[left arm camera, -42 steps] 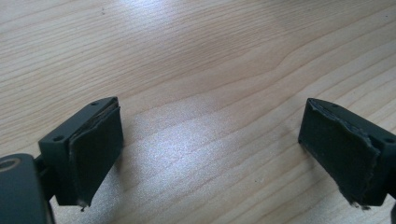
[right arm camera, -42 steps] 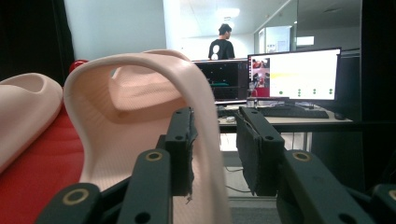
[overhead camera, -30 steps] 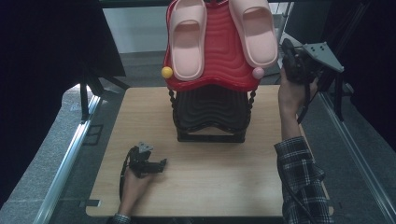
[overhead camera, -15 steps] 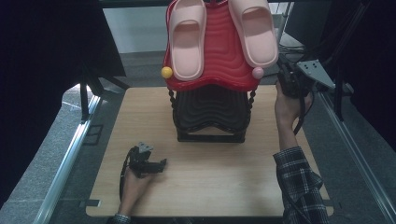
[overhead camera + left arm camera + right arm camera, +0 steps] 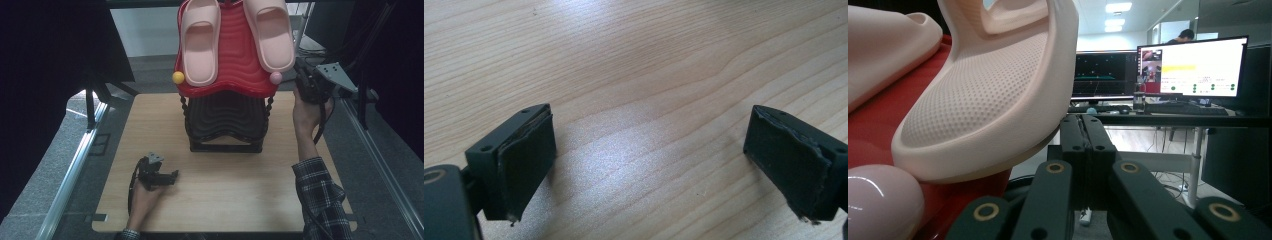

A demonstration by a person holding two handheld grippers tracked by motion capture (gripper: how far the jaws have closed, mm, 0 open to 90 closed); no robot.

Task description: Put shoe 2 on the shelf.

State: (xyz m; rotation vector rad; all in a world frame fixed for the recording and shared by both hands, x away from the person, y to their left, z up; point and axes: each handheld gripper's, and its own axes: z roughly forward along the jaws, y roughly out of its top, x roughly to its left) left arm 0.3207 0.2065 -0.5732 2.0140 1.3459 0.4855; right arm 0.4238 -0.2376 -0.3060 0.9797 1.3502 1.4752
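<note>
Right gripper is lining up on the right slipper, jaws clenched on nothing

The right gripper (image 5: 306, 86) is hovering at about 3 o'clock of the red shelf (image 5: 227, 75), just beside the right slipper (image 5: 993, 95) lying on its top tier; I'd guess it's going for the heel, so it should be spreading its jaws before closing in. The left gripper (image 5: 649, 160) is sitting released over the table (image 5: 634, 60) at 7 o'clock.

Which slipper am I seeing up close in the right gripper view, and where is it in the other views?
High view: right pink slipper, top right on the red rack.
Right gripper view: upper left, heel nearest.
Left gripper view: bare wooden table.
Shared landmark: pink ball, lower left corner of the right gripper view.
</note>
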